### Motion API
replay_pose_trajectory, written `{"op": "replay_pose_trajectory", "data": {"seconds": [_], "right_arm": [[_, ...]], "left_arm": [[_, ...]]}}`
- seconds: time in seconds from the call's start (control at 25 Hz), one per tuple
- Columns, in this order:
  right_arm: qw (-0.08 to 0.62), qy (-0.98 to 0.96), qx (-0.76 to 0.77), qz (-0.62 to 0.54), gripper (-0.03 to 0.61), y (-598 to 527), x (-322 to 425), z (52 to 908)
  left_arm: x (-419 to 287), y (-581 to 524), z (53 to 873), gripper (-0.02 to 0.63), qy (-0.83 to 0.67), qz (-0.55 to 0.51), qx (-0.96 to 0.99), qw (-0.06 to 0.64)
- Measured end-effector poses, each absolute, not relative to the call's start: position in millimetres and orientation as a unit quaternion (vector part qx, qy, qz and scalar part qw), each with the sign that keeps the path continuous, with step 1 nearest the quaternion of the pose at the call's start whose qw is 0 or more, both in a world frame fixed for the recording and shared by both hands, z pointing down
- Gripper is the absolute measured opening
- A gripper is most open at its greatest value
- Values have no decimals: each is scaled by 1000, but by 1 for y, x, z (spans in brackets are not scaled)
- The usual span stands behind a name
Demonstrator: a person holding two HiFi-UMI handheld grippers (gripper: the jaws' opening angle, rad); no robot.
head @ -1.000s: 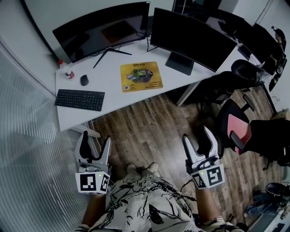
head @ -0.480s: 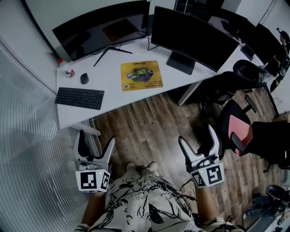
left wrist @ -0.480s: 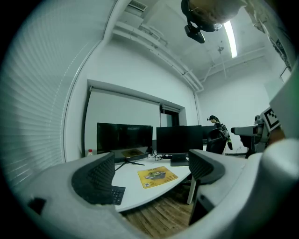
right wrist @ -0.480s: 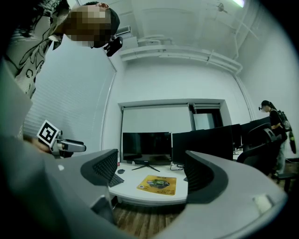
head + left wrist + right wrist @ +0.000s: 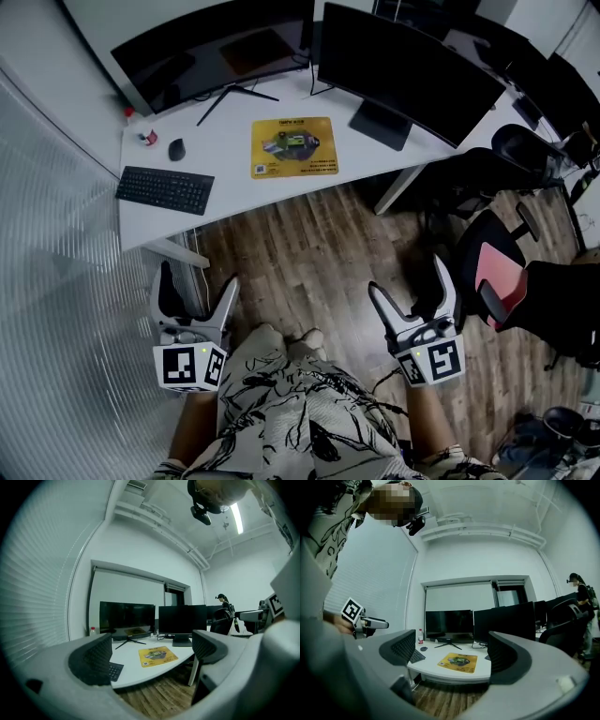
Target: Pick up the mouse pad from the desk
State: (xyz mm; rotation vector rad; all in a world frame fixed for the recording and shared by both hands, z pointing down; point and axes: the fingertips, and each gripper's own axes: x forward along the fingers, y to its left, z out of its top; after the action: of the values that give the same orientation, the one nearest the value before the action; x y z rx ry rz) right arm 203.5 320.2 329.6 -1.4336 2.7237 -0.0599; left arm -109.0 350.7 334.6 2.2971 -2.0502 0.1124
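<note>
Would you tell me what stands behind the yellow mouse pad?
A left monitor and a right monitor stand behind the mouse pad on the desk; whatever lies behind their screens is covered.

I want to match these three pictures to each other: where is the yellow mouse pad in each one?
Head view: mouse pad upper centre, on the white desk.
Left gripper view: mouse pad just below centre.
Right gripper view: mouse pad just below centre.
Shared landmark: the black keyboard, left of the mouse pad in all three.
</note>
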Motion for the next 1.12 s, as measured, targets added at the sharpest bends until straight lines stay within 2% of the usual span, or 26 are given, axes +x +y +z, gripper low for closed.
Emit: {"op": "replay_pose_trajectory", "data": {"seconds": [0.56, 1.12], "right_arm": [[35, 883, -467, -16, 482, 284, 212, 331], [29, 870, -492, -3, 485, 184, 188, 318]], "left_arm": [[-102, 312, 345, 534, -666, 37, 745, 32], [-130, 199, 348, 543, -648, 27, 760, 39]]}}
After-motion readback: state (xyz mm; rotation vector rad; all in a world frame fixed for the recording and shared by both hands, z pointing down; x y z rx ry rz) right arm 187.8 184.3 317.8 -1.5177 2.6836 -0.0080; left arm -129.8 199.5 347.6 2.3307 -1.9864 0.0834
